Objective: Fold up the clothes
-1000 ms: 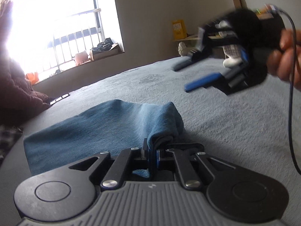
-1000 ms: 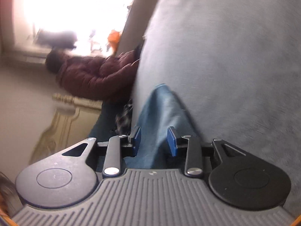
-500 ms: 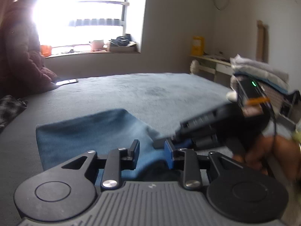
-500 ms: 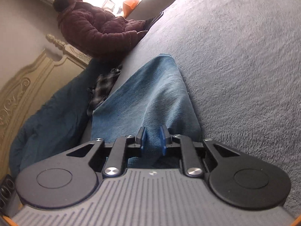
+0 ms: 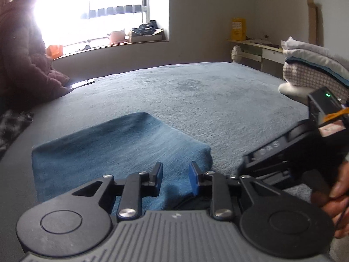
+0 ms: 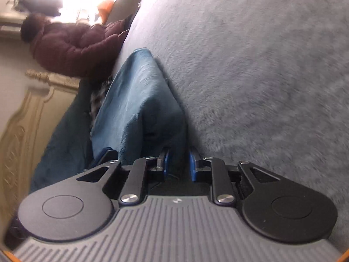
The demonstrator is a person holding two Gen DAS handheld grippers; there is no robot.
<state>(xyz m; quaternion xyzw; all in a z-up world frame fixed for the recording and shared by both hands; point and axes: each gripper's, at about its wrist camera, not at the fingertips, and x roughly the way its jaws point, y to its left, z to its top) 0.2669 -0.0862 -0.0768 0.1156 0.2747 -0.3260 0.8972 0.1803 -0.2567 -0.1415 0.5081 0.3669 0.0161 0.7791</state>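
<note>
A blue garment (image 5: 113, 152) of soft, faintly ribbed cloth lies folded on a grey fleecy bed cover (image 5: 196, 91). In the left wrist view it forms a rough rectangle, lying mostly flat, with a crisp left edge, a rounded far corner and a thicker, doubled right corner. In the right wrist view the same garment (image 6: 139, 100) appears as a long, narrow band, its near end bunched up into a raised hump with a dark fold pocket underneath.

Folded stack (image 5: 316, 65) cut off (right edge)
</note>
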